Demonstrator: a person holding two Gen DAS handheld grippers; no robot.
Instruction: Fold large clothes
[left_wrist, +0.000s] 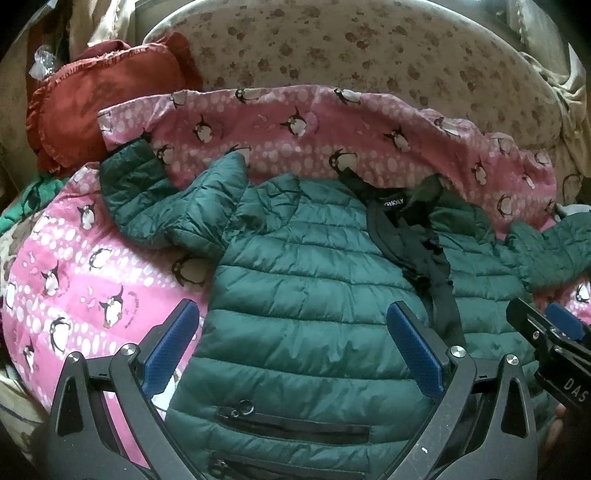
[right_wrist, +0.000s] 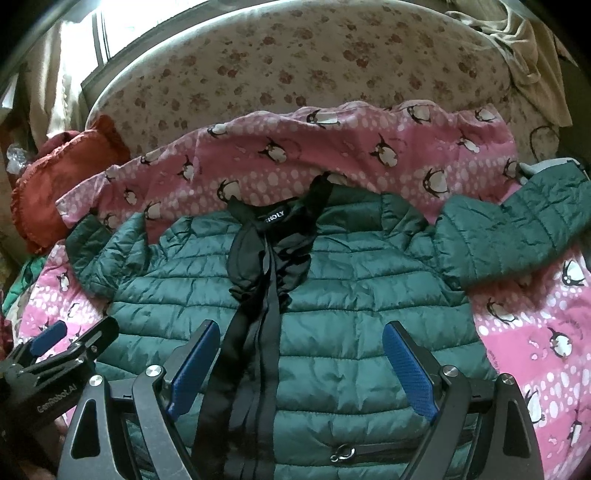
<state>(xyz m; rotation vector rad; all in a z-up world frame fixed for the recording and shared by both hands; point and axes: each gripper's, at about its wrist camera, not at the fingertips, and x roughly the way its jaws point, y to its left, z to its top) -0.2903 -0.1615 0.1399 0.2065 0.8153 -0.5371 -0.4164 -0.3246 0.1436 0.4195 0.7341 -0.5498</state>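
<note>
can't see the hem of the green puffer jacket (right_wrist: 369, 295) in either wrist view, it runs off the near edge behind the gripper frames. collar label (right_wrist: 275, 217) is half covered, only "HOLY" reads. left sleeve cuff (left_wrist: 125, 162) sits in shadow, the right sleeve (left_wrist: 554, 243) is clipped in the left view. green cloth (left_wrist: 22, 206) at far left, no idea what it is
</note>
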